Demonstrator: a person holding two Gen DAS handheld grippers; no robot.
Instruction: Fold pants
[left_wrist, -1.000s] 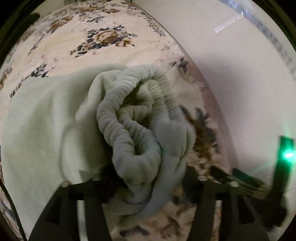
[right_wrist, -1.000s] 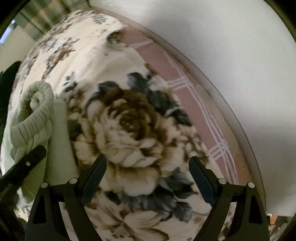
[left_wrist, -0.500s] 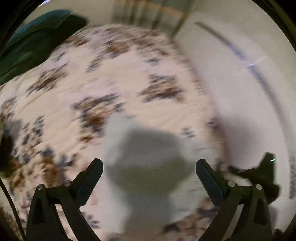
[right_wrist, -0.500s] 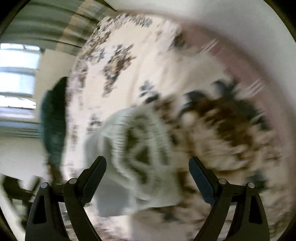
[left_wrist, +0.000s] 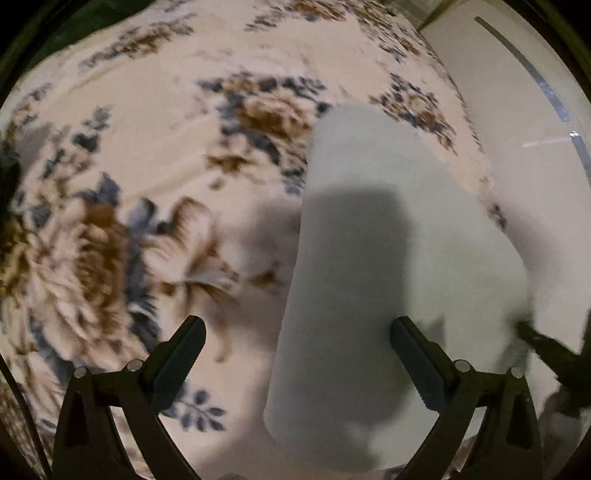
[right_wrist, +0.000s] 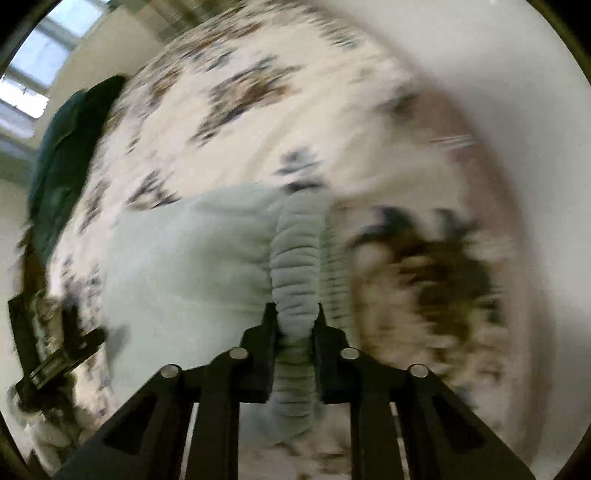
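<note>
- My right gripper has its jaws closed on the ribbed waistband of the pale green pants, centre of the right view; only this view shows that grip.
- My left gripper hangs with jaws wide apart, holding nothing, over the floral bed cover.
- The left view alone shows a pants leg lying flat, centre right, apparently smooth, though blurred.
- A dark green cloth sits upper left in the right view.

No readable text anywhere — no labels, brands or numbers.
</note>
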